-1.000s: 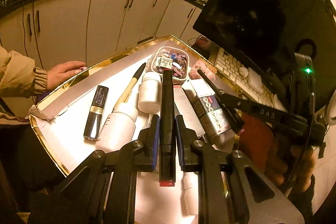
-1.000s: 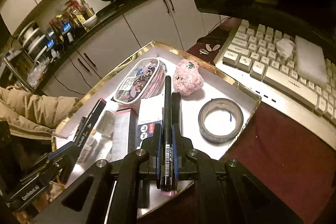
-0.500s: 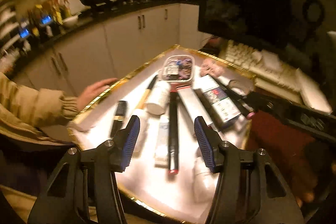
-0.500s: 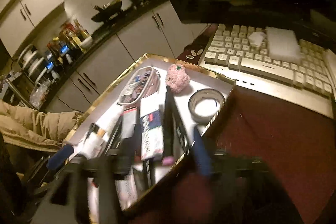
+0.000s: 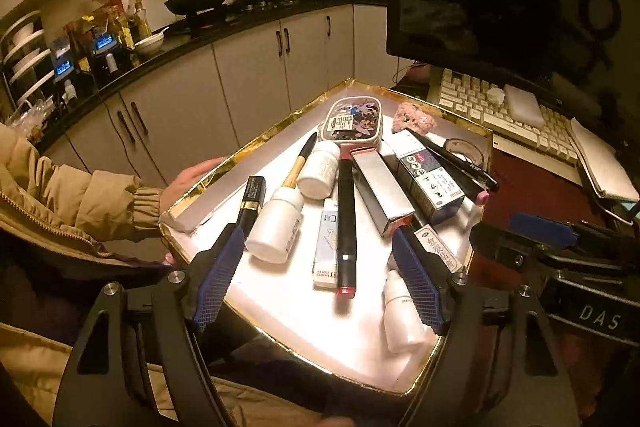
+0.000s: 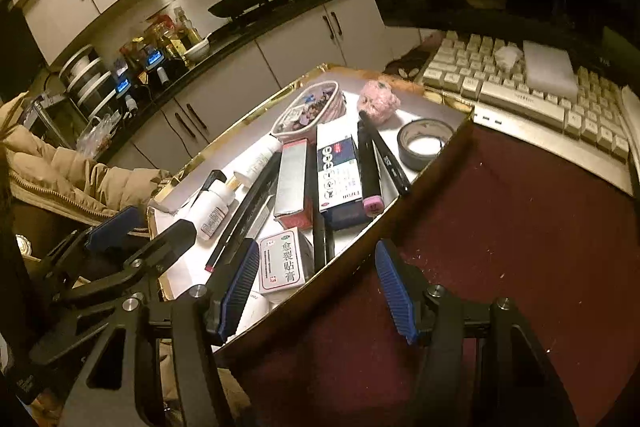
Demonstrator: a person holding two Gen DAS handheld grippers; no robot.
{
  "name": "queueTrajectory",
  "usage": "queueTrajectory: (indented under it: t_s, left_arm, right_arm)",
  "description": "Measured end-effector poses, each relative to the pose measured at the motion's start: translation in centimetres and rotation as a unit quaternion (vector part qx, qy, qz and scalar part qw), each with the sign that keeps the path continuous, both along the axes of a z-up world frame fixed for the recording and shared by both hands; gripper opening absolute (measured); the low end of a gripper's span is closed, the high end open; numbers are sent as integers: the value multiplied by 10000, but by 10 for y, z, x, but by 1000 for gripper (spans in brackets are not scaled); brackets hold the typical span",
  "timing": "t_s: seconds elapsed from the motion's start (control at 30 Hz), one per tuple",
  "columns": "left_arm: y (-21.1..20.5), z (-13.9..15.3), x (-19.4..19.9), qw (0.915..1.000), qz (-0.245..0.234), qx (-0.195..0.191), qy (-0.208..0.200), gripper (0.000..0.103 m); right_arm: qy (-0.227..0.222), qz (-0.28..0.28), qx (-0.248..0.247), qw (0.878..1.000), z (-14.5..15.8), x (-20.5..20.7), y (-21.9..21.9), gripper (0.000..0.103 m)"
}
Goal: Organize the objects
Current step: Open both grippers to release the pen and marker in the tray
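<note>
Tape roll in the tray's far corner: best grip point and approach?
Take the tape roll from above, one finger in its open centre and one outside, pinching the wall on the side away from the black pen. It lies flat, so the band faces sideways.

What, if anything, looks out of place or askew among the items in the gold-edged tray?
The black pen lies at an angle across the pink-tipped marker instead of lining up with the other items. Also, the tray liner is torn or lifted at its left corner.
</note>
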State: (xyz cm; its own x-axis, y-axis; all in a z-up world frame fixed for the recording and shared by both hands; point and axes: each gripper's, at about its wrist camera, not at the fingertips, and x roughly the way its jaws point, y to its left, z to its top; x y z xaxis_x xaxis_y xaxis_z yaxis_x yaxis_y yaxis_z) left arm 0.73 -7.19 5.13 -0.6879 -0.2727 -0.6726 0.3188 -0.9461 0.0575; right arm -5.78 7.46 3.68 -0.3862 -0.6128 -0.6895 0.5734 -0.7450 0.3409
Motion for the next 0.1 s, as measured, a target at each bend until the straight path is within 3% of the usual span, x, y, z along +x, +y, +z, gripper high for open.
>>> queueTrajectory:
  t_s: [0.1]
  left_arm:
    - [0,-1,1,10000,7,10,56,78]
  right_arm:
    - [-61,71,-21,10000,1,1,-1,61]
